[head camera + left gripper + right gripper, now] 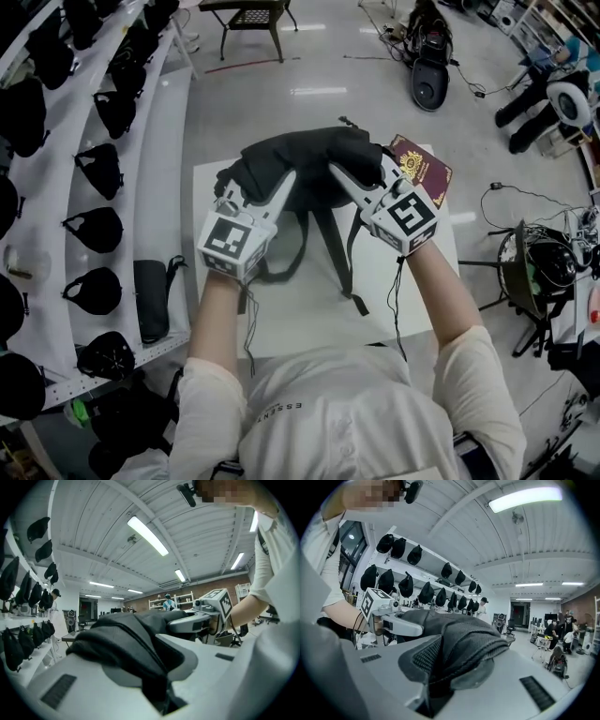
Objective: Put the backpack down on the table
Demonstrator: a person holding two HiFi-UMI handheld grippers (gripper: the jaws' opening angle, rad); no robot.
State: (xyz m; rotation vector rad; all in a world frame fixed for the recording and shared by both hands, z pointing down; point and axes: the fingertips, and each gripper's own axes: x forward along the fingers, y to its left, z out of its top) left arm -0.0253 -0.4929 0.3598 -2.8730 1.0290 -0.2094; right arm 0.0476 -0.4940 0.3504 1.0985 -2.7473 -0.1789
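Observation:
A black backpack (302, 167) hangs bunched over the far half of the white table (420, 286), its straps (330, 251) trailing down toward me. My left gripper (281, 192) is shut on a fold of the backpack (126, 644) at its left side. My right gripper (341, 173) is shut on the mesh-backed fabric of the backpack (464, 644) at its right side. Each gripper view shows the other gripper across the bag, the right one (187, 623) and the left one (401, 626).
A maroon booklet (423, 170) lies at the table's far right corner, partly under the bag. White shelves (155, 141) with several black bags run along the left. A black stand (530, 272) with cables is at the right, and a stool (251, 21) stands beyond the table.

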